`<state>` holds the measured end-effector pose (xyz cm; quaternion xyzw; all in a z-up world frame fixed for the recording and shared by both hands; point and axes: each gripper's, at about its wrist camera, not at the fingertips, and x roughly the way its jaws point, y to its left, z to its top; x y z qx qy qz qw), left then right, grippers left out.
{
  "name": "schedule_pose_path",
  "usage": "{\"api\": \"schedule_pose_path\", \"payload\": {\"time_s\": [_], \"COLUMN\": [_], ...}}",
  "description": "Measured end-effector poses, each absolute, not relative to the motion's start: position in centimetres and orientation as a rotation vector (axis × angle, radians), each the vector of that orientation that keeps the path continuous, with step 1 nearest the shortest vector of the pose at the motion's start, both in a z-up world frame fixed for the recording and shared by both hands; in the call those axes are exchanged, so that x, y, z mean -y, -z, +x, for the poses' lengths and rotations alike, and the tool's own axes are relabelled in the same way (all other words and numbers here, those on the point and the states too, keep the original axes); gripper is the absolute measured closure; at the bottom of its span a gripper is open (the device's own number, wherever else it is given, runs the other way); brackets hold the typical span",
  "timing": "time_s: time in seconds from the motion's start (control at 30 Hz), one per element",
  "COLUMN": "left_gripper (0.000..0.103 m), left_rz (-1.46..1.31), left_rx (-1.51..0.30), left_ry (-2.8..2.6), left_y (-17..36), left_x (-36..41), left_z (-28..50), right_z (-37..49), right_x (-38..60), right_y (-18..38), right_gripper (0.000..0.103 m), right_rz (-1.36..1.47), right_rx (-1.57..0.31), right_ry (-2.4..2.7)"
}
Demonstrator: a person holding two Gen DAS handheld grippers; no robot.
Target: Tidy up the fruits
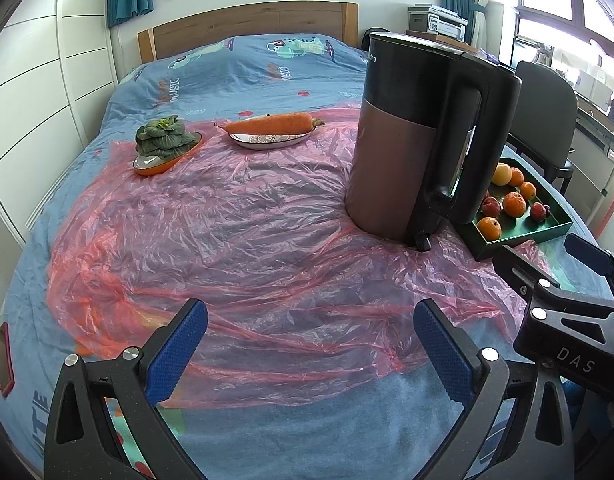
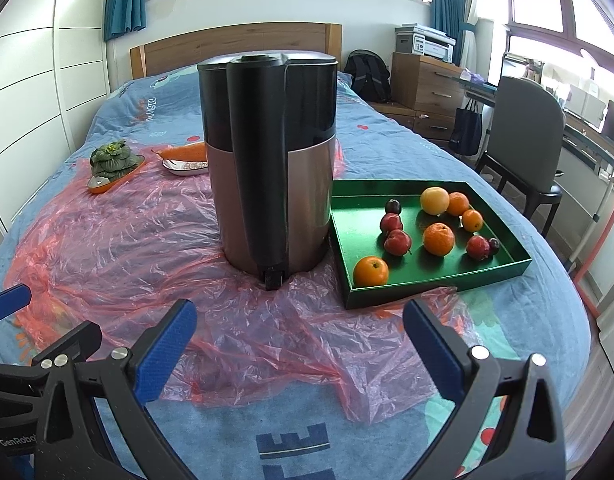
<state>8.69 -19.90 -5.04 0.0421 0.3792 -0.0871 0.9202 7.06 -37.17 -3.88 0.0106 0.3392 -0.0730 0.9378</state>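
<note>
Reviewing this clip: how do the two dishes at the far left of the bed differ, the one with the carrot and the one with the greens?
The carrot dish is white with a patterned rim; the greens dish is orange outside. The first holds one carrot lying flat and overhanging the rim; the second holds a leafy green vegetable piled upright. The carrot dish sits nearer the kettle. Both are shallow, elongated and rest on the pink plastic sheet.

Green tray point(image 2: 435, 280), orange and red fruits point(image 2: 438, 239), pink plastic sheet point(image 2: 147, 240).

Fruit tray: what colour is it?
Green, inside and out; the tray shows best in the right wrist view.
</note>
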Motion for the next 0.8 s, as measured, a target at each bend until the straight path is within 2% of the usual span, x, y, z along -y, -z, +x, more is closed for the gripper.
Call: {"api": "schedule_pose_path", "payload": {"time_s": [0.8], "left_gripper": [0.002], "left_rz": [0.099], "left_rx": [-0.774], "left_ry": [0.159], "left_y": [4.94], "left_x": [19.69], "left_z": [8.97], "right_z": [6.91], "right_x": [37.69], "right_y": [4.75], "right_gripper": [0.0], "right_rz": [0.013], "right_rx": [-0.704], "right_ry": [0.169]}}
